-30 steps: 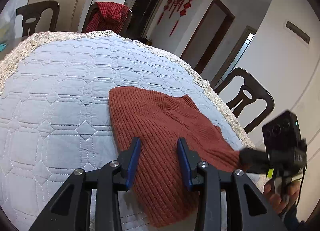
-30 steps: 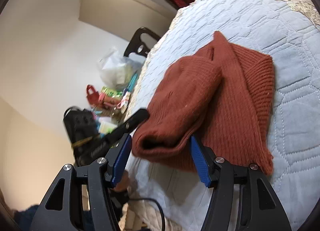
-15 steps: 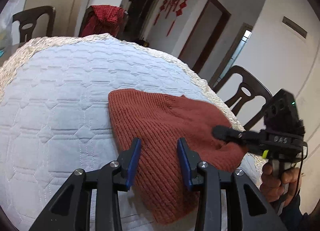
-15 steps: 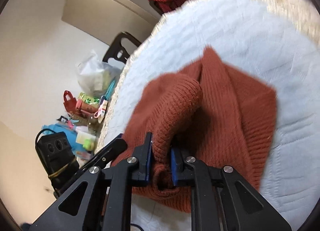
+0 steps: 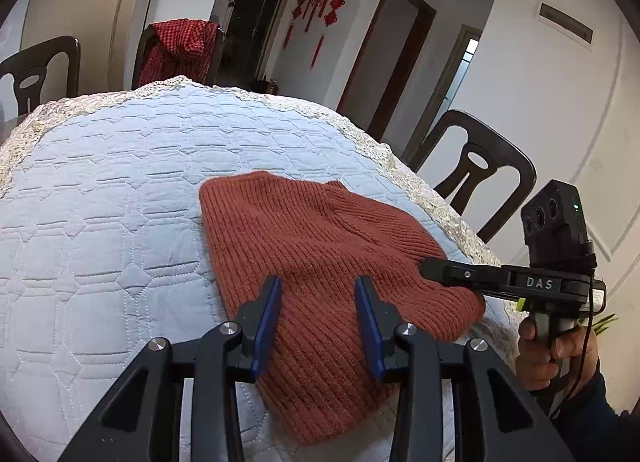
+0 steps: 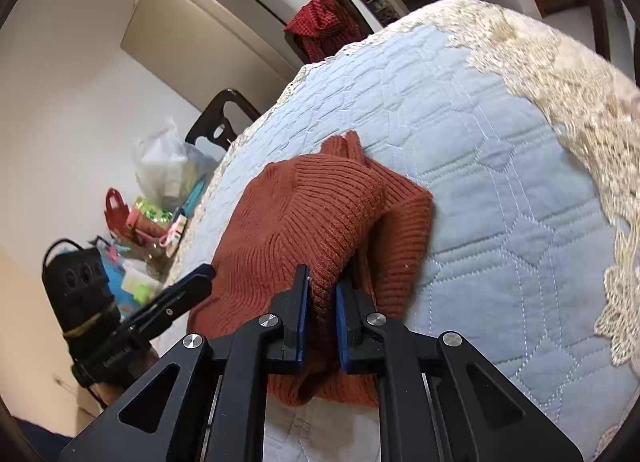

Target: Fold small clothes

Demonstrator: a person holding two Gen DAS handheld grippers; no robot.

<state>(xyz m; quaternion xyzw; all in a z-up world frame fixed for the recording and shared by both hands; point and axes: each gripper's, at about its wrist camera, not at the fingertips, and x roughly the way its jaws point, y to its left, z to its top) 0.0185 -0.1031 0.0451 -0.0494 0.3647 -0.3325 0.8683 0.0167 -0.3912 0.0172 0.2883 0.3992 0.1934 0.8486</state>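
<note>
A round tabletop [image 5: 100,190] is carrying the scene, and it is wearing a pale blue quilted cover stitched in hexagon shapes, with a cream lace trim [image 6: 560,74] running around its rim. A rust-red ribbed knitted garment [image 5: 312,246] is lying directly on this cover, toward the near edge of the tabletop, and it is reaching close to the lace trim on one side. Part of the garment is doubling over itself in a raised fold [image 6: 320,206], while the rest is lying flat against the quilting.
</note>
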